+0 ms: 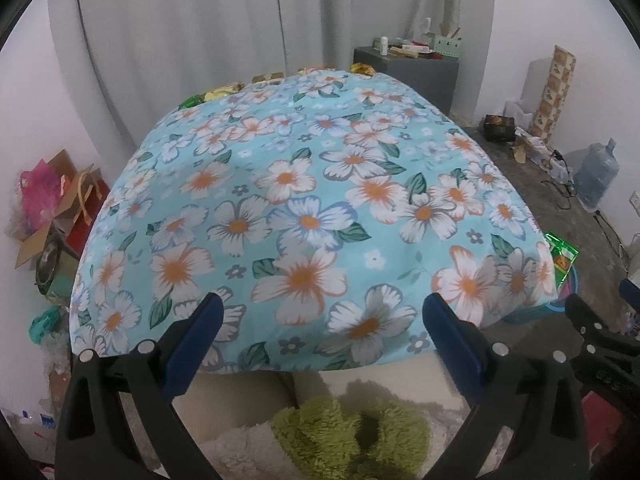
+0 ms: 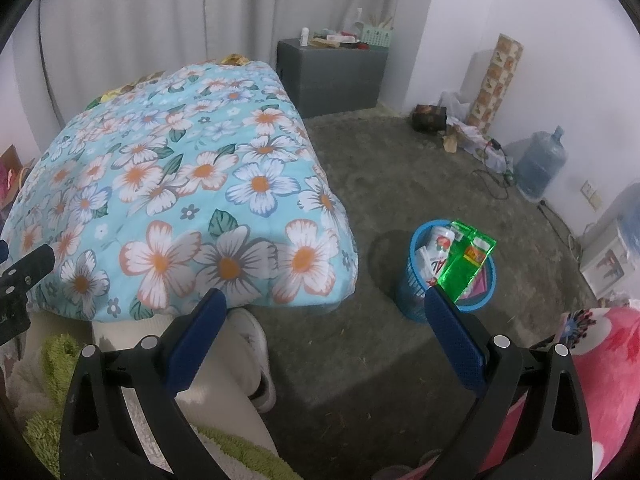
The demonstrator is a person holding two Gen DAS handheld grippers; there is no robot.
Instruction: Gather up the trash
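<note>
Both grippers hang empty at the near edge of the bed, and that seems deliberate: each is drawn back with its blue pads spread wide, holding nothing. The left gripper faces straight down the flowered quilt, a position that lets its camera take in the whole surface. The right gripper sits just to its right, turned toward the floor, so the blue bin falls between its fingers.

That bin stands on the grey carpet just beside the bed's near right corner, close enough to drop things in without walking. It already holds a shiny green packet leaning upright and a white wrapper with red print, so I judge the collecting is partly done.

What remains looks to lie at the far end of the quilt: 3 or so crinkled foil wrappers, a gold one, another gold one and a green one, sit along the far edge near the curtain. They are well apart from either gripper, so the next reach would be a long one across the bed.

Near the person's white shoe lies green shaggy fabric. Clutter by the left wall, a cardboard box among it, and a water jug by the right wall look like storage, not targets, though I cannot be sure.
</note>
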